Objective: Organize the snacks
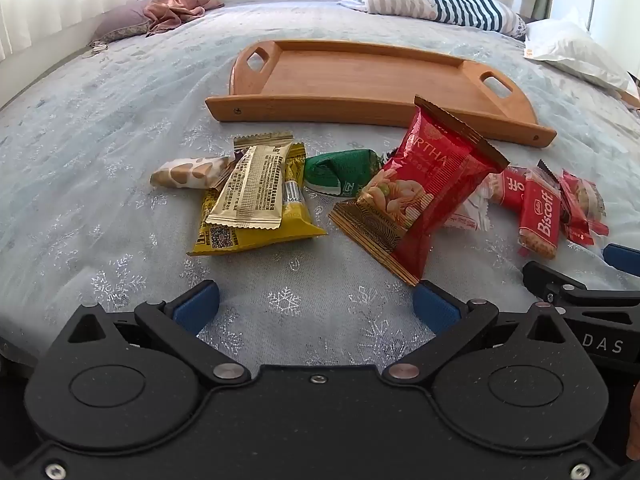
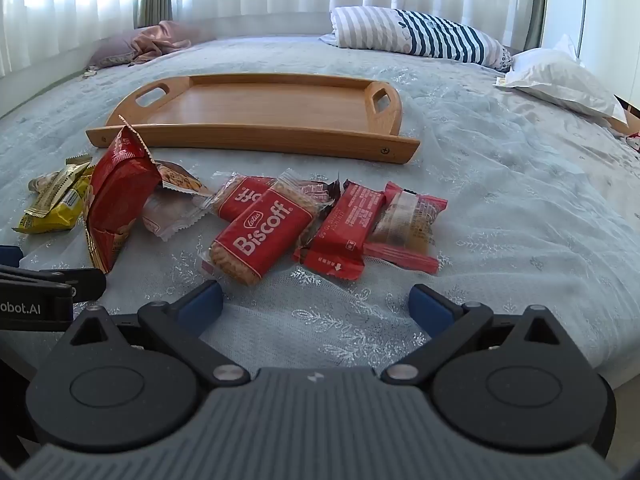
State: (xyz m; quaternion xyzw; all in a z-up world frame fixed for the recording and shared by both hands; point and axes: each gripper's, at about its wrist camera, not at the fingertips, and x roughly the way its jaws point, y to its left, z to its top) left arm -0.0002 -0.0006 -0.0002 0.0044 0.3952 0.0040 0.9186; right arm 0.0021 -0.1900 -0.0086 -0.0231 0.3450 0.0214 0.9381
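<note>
Several snack packets lie in a loose row on the bed in front of a wooden tray [image 1: 360, 80] [image 2: 256, 136] that holds nothing. In the left wrist view I see a yellow packet [image 1: 256, 232] under a gold bar [image 1: 248, 192], a green packet [image 1: 340, 168] and a big red nut bag [image 1: 424, 188]. The right wrist view shows a red Biscoff packet [image 2: 264, 232] and two red packets [image 2: 344, 236] beside it. My left gripper [image 1: 316, 304] stands open just short of the nut bag. My right gripper [image 2: 316, 300] is open, with the Biscoff packet just beyond its left fingertip. Neither holds anything.
The bed has a pale blue snowflake cover [image 1: 100, 140]. A striped pillow [image 1: 436, 0] and a white pillow [image 1: 576, 52] lie at the back right, with pink cloth [image 1: 176, 8] at the back left. Curtains hang behind.
</note>
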